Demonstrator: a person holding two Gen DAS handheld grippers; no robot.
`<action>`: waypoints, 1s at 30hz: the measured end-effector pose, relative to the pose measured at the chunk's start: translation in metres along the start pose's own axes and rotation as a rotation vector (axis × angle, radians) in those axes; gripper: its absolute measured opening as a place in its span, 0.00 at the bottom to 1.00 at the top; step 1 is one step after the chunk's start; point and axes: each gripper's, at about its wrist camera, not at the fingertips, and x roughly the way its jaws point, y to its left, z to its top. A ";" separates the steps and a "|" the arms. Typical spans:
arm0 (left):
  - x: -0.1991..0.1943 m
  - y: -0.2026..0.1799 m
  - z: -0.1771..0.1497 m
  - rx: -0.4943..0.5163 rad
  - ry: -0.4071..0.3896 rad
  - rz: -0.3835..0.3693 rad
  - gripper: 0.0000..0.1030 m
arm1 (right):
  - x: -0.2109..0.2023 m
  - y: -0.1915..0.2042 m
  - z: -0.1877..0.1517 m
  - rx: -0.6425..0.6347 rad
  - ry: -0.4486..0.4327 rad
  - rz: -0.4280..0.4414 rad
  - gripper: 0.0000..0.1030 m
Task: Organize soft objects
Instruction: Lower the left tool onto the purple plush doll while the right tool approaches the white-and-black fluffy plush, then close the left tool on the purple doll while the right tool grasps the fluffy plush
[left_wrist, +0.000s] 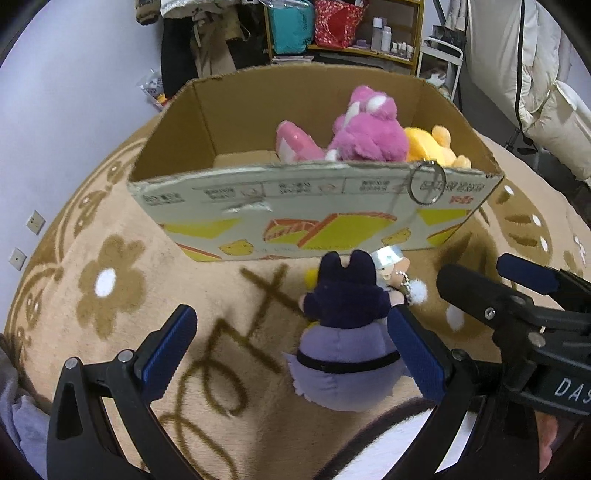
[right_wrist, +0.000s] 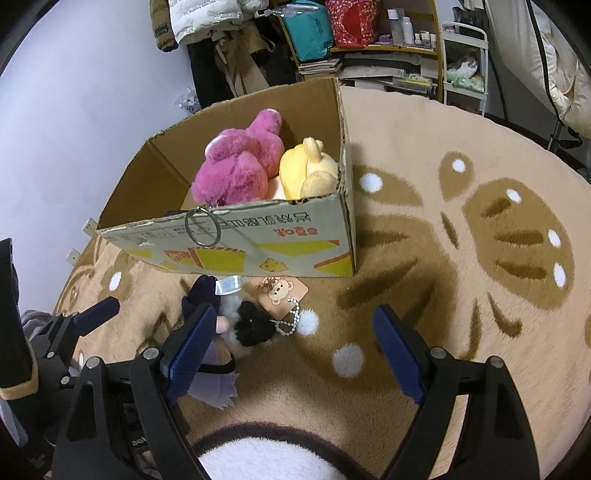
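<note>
The purple plush doll (left_wrist: 345, 347) is lying on the tan rug (left_wrist: 110, 332), just near of the cardboard box (left_wrist: 314, 206). Inside that box, a pink plush bear (right_wrist: 236, 166) and a yellow plush toy (right_wrist: 306, 170) are sitting side by side at the right end. The left gripper (left_wrist: 291, 354) is hovering spread wide, its right finger touching the doll. The right gripper (right_wrist: 295, 350) is hanging apart too, over bare rug, holding nothing.

**Rug and what rests on it**

A tan rug (right_wrist: 424, 147) with brown and white flower patterns carries a cardboard box (right_wrist: 258, 243). Just before the box lies a purple plush toy (left_wrist: 343, 339) with a paper tag (right_wrist: 282, 295).
</note>
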 end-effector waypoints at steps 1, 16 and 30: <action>0.002 -0.001 -0.001 0.001 0.009 -0.010 0.99 | 0.001 0.000 0.000 0.000 0.005 0.000 0.88; 0.031 -0.005 -0.009 -0.002 0.117 -0.100 0.96 | 0.019 -0.005 -0.003 0.004 0.077 -0.024 0.88; 0.012 -0.007 -0.015 -0.005 0.087 -0.150 0.51 | 0.029 -0.005 -0.005 -0.009 0.095 -0.009 0.88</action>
